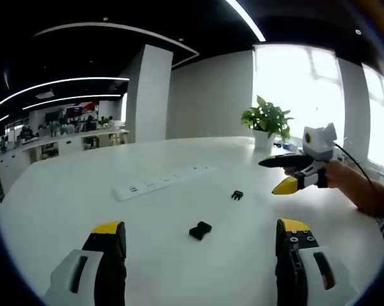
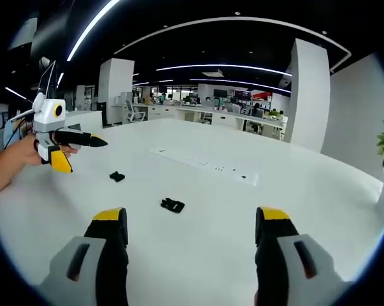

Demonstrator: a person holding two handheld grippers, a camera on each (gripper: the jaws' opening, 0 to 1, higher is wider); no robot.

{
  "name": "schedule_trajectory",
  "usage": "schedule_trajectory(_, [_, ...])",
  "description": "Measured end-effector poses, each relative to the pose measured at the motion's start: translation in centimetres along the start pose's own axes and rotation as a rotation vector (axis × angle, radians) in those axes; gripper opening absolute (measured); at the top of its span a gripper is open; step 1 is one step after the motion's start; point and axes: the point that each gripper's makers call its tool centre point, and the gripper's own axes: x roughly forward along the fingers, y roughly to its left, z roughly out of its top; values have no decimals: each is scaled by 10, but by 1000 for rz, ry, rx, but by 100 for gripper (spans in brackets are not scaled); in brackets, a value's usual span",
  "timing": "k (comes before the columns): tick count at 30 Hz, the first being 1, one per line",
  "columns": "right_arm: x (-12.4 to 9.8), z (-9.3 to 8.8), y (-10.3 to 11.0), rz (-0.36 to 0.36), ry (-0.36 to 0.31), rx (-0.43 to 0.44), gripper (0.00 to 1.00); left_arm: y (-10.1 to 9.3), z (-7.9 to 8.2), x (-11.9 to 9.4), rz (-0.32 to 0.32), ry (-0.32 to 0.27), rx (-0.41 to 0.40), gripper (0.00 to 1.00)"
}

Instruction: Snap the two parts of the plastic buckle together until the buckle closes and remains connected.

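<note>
Buckle halves apart on the white surface (image 1: 179, 255).
Left hand-held gripper (image 1: 201, 234) and right hand-held gripper (image 2: 192, 223) spread wide, empty; socket half (image 1: 200, 229) and pronged half (image 1: 237, 195) unjoined mid-surface.

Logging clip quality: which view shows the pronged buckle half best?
The right gripper view: the pronged buckle half lies near, centred between that gripper's jaws, prongs visible. In the left gripper view the same half lies farther off and small, beyond the socket half.

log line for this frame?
phase: pre-grasp | left tongs: open, empty | right tongs: open, empty | buckle parts: apart on table
</note>
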Motion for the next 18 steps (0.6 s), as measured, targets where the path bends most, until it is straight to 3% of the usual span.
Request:
schedule_trajectory(9, [3,1,-3,-1,2,-7,82,0,-1,5,-4,7,23,99])
schedule_trajectory(13, [4,1,-1,5,2,-10,82,1,-8,6,2,36,63,99])
schedule_trajectory(18, [7,1,-1,10,7,-14,82,2,-6,7,-11,33,42,98])
